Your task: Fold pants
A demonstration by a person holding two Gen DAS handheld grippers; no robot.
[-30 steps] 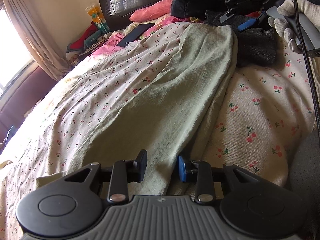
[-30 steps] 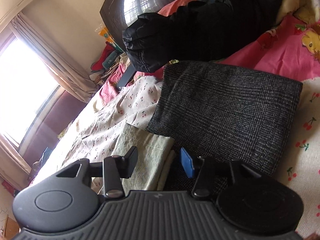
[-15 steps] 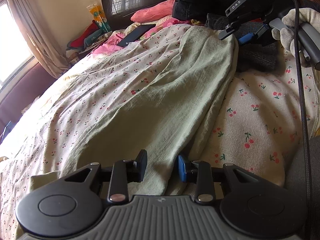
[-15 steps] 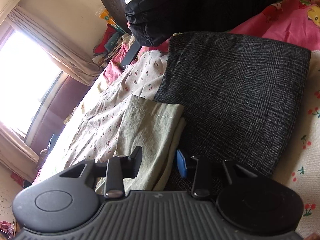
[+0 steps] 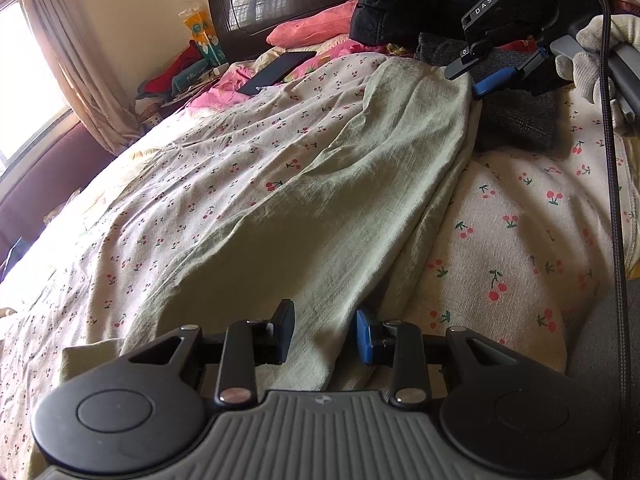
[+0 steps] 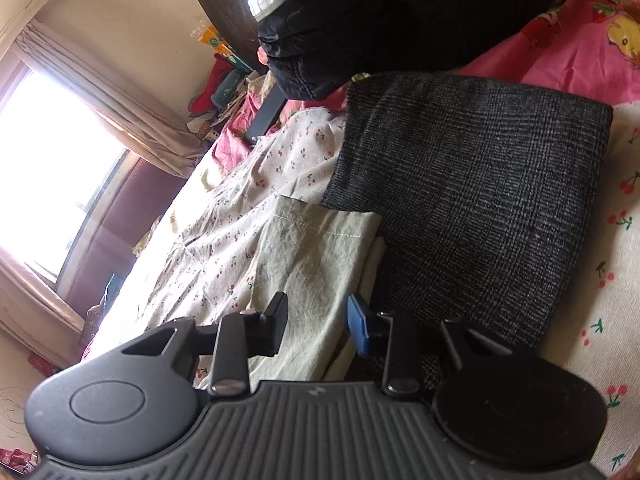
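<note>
Pale green pants lie stretched out long on the cherry-print bedsheet, running from just in front of my left gripper to the far end. My left gripper is open, its fingers on either side of the near end of the pants. My right gripper is open over the far hemmed end of the pants. In the left wrist view the right gripper hangs above that far end, held by a gloved hand.
A folded dark grey garment lies right beside the pants' far end. A black bag, pink pillows and a dark tablet sit near the headboard. A cable hangs at the right. A window and curtain stand at the left.
My right gripper has moved from the grey garment's edge to over the far end of the green pants. My left gripper stays open at the near end.
</note>
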